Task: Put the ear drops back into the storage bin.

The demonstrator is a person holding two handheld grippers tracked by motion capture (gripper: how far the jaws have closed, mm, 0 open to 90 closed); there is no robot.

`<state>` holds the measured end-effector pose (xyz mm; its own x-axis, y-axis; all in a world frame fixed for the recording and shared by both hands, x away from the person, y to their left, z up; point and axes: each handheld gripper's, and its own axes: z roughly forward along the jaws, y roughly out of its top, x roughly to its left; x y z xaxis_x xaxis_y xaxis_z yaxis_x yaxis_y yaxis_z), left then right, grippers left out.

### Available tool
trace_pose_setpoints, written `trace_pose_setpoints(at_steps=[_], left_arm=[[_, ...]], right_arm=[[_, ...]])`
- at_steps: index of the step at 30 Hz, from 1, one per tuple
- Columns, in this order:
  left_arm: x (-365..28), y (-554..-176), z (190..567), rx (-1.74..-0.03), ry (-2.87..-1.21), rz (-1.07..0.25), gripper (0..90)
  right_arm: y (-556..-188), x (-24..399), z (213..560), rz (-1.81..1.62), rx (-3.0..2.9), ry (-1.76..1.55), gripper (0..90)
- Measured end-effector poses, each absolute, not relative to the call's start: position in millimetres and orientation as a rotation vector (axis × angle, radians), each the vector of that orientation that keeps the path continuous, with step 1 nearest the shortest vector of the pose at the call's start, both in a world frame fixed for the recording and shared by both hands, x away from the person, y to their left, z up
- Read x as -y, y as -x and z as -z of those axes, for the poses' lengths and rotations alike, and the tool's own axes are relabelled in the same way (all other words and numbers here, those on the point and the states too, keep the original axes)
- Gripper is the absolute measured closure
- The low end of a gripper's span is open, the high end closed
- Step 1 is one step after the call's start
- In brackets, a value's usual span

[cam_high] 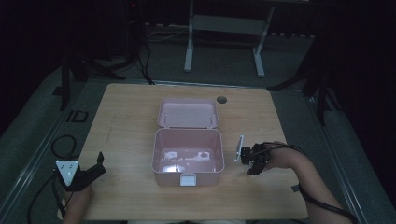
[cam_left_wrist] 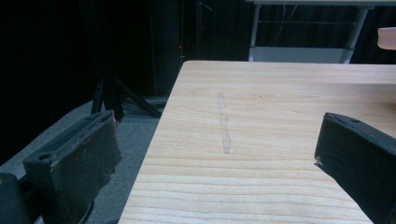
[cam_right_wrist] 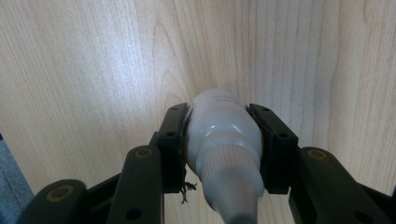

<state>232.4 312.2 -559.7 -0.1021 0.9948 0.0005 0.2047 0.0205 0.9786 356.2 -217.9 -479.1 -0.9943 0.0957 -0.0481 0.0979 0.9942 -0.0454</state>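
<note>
My right tool [cam_right_wrist: 223, 140] is pinching a small white bottle [cam_right_wrist: 224, 135]; the two black jaws press on its two sides, and its ribbed cap end points back toward the camera of the right gripper view. Under it I see the light wood of the worktop [cam_right_wrist: 93, 70]. In the high view this tool [cam_high: 248, 156] is near the right edge of the worktop [cam_high: 126, 121], just beside the right wall of the pink box [cam_high: 187, 156], but I cannot tell if it touches the box. The bottle is too small to make out clearly there.

The pink box stands in the middle of the worktop, open, with its lid [cam_high: 188, 113] folded back toward the far edge. A white latch [cam_high: 187, 179] is on its near wall. Inside I see pale shapes on the bottom, but I cannot tell what they are.

My left tool [cam_high: 88, 172] is at the near left corner of the worktop, well apart from the box. Its jaws are spread wide with nothing between them [cam_left_wrist: 215, 158]. In front of it the wood has a thin pale mark [cam_left_wrist: 224, 123].
</note>
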Motion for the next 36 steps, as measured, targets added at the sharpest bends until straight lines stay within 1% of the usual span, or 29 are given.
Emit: trace_pose_setpoints(at_steps=[6, 18, 36], left_arm=[[-312, -233, 560, -1.443, -1.304, -1.171, 0.3], [-312, -232, 560, -1.444, -1.303, -1.177, 0.3], [-312, -232, 560, -1.443, -1.302, -1.172, 0.3]], right_arm=[[-355, 217, 472, 0.064, -3.095, -0.151, 59.4], [-341, 203, 432, 0.028, -3.101, -0.133, 59.4], [-336, 163, 368, -0.004, -3.094, -0.065, 59.4]])
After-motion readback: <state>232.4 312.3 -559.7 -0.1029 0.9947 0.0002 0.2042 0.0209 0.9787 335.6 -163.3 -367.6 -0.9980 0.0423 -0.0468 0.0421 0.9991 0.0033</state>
